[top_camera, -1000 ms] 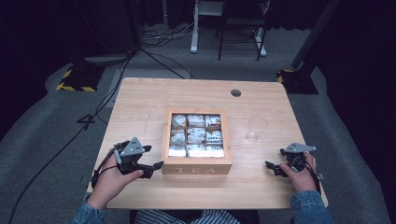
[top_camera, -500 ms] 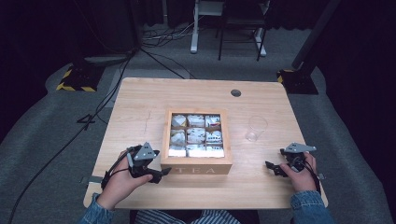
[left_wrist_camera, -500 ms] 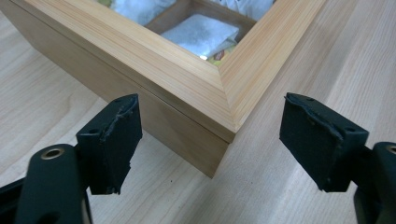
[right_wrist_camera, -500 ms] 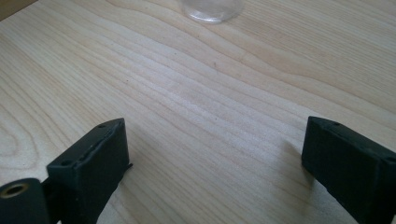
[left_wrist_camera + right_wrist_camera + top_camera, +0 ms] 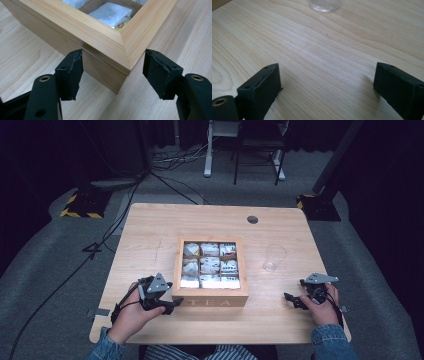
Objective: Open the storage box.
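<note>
Your left hand-held gripper [image 5: 112,72] has just been closing around the near-left corner of the tea box [image 5: 210,270] at the bench's [image 5: 150,235] middle; one jaw touches, the other stands clear. Your right hand-held gripper [image 5: 327,87] rests open, empty, near the front right corner.

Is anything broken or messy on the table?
Nothing is spilled or knocked over. The tea box sits square, its packets tucked in their compartments, and the glass stands upright. One oddity: in the left gripper view, the pads of the left tongs look chipped and ragged along their edges.
</note>
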Demonstrator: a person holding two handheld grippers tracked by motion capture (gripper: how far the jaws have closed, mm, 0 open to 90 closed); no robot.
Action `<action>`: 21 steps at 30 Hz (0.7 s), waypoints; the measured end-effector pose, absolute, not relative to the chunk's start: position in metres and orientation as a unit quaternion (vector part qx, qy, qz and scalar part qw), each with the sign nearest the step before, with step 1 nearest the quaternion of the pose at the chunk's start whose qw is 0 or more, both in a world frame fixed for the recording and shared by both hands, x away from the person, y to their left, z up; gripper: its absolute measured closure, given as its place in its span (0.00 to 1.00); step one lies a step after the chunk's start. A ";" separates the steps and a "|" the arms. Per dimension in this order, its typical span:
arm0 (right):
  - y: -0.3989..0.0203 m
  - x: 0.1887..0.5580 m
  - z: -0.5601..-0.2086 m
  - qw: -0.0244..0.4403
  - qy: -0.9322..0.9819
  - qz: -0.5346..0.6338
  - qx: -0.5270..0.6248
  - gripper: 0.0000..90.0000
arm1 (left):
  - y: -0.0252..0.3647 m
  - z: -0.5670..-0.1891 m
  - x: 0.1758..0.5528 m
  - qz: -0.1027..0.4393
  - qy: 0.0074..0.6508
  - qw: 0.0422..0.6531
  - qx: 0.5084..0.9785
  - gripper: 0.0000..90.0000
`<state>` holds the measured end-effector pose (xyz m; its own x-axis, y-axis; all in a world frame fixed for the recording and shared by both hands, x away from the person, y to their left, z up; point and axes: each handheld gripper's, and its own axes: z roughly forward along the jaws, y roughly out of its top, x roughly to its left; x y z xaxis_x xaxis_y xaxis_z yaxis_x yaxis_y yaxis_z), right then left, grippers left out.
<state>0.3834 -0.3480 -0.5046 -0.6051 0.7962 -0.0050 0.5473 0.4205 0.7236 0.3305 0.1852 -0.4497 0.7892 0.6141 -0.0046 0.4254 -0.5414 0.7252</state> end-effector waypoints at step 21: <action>-0.348 0.383 -0.505 0.177 0.824 0.352 0.408 0.08 | 0.186 -0.430 0.324 0.179 0.282 0.399 0.854 0.39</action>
